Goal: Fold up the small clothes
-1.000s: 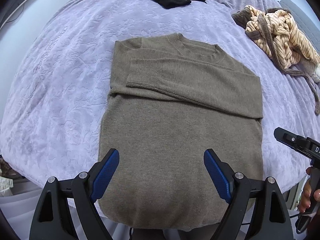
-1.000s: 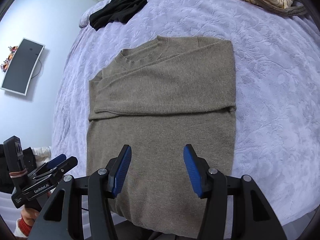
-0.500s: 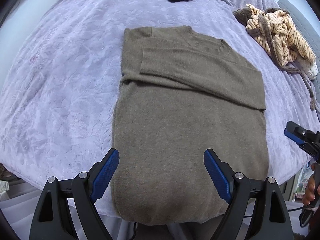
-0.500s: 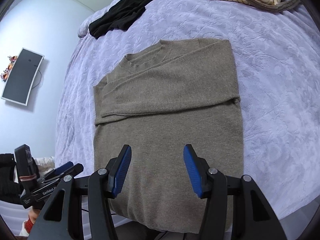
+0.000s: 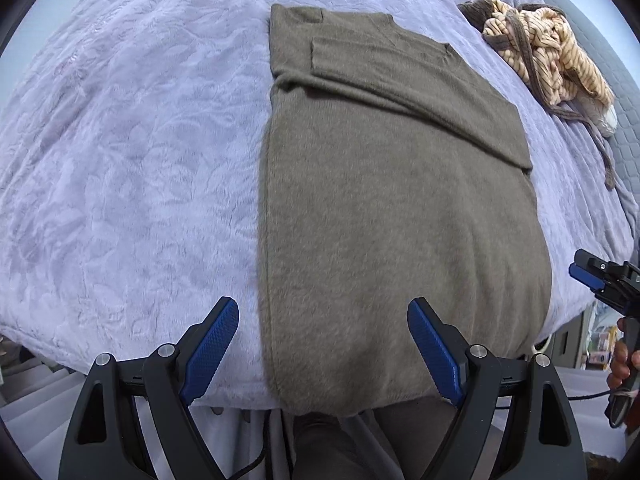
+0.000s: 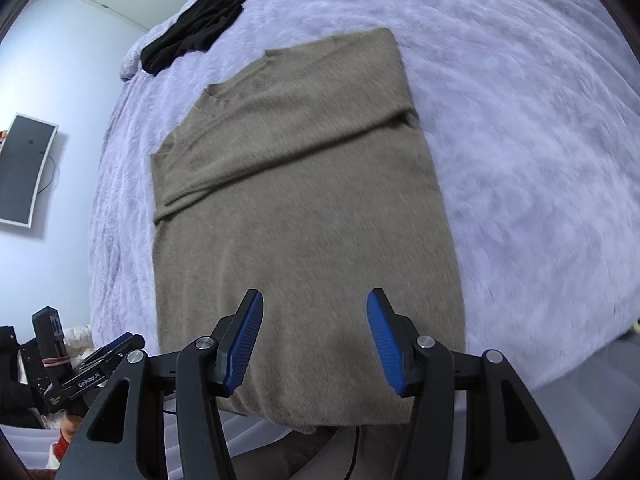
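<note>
Lying flat on the lavender bedspread (image 5: 120, 152): olive sweater (image 5: 392, 208), sleeves folded across the chest, hem hanging at the near bed edge. Nearer and larger than a second ago in both views, with the neckline pushed up toward the top of frame. Left gripper (image 5: 322, 354) spread wide, holding nothing, now straddling the sweater's left hem edge instead of the middle. Right gripper (image 6: 314, 344) likewise apart and holding nothing, low over the hem. Black garment (image 6: 200, 28) far off at the head end; striped tan bundle (image 5: 548, 48) off to the right, both slid toward the frame edges.
</note>
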Demonstrator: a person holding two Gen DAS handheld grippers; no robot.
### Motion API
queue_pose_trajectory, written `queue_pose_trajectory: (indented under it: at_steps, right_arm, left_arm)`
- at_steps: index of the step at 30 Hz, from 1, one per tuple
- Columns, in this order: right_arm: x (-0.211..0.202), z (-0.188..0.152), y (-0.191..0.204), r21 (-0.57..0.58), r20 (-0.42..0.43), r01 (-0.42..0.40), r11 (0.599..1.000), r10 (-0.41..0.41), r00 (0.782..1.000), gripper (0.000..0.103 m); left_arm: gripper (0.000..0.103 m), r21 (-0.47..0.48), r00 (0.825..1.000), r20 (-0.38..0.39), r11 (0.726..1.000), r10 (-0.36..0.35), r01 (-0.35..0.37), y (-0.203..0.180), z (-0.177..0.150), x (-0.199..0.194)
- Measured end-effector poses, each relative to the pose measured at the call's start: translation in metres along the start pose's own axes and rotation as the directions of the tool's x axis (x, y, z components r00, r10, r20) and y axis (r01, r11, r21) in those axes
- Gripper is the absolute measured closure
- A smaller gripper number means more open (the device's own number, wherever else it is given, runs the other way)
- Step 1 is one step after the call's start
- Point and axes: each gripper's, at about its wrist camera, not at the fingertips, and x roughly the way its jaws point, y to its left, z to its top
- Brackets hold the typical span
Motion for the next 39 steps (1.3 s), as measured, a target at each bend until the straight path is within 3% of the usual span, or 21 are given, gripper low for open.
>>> queue_pose_trajectory:
  at_steps: [9, 15, 19, 23, 30, 35, 36, 37, 38, 39]
  right_arm:
    - [0.011, -0.053, -0.056, 0.070, -0.079, 0.069, 0.995, -0.063, 0.995, 0.045]
    - [0.023, -0.070, -0.090, 0.061, -0.153, 0.091, 0.994, -0.081, 0.985, 0.045]
    - [0.040, -0.078, -0.109, 0.053, -0.211, 0.008, 0.999, 0.003, 0.977, 0.045]
    - [0.064, -0.082, -0.112, 0.006, -0.279, -0.083, 0.997, 0.081, 0.957, 0.045]
    - [0.099, -0.079, -0.108, -0.084, -0.396, -0.161, 0.983, 0.115, 0.911, 0.045]
    - [0.106, -0.083, -0.107, -0.084, -0.423, -0.180, 0.980, 0.128, 0.897, 0.045]
    - [0.106, -0.083, -0.108, -0.073, -0.429, -0.189, 0.979, 0.140, 0.892, 0.045]
    - [0.105, -0.083, -0.107, -0.059, -0.439, -0.202, 0.978, 0.157, 0.885, 0.051]
    - [0.104, -0.083, -0.106, -0.045, -0.451, -0.210, 0.977, 0.168, 0.877, 0.063]
    - [0.103, -0.084, -0.106, -0.032, -0.468, -0.214, 0.976, 0.174, 0.866, 0.093]
  left_arm:
    - [0.016, 0.003, 0.990, -0.066, 0.992, -0.123, 0.124, 0.021, -0.047, 0.019]
    - [0.016, -0.007, 0.981, -0.123, 0.988, -0.151, 0.152, 0.014, -0.060, 0.044]
    - [0.016, -0.001, 0.984, -0.124, 0.992, -0.124, 0.125, 0.006, -0.065, 0.056]
    - [0.016, -0.068, 0.983, -0.102, 0.987, -0.151, 0.144, 0.011, -0.070, 0.058]
    - [0.016, -0.174, 0.976, -0.147, 0.975, -0.164, 0.137, 0.020, -0.089, 0.081]
    - [0.016, -0.198, 0.975, -0.139, 0.970, -0.171, 0.142, 0.019, -0.095, 0.091]
    - [0.020, -0.203, 0.976, -0.135, 0.969, -0.173, 0.144, 0.019, -0.096, 0.090]
    - [0.027, -0.208, 0.975, -0.129, 0.966, -0.181, 0.152, 0.019, -0.096, 0.089]
    - [0.044, -0.219, 0.971, -0.127, 0.960, -0.203, 0.172, 0.020, -0.098, 0.086]
    - [0.063, -0.233, 0.965, -0.126, 0.953, -0.229, 0.196, 0.024, -0.100, 0.082]
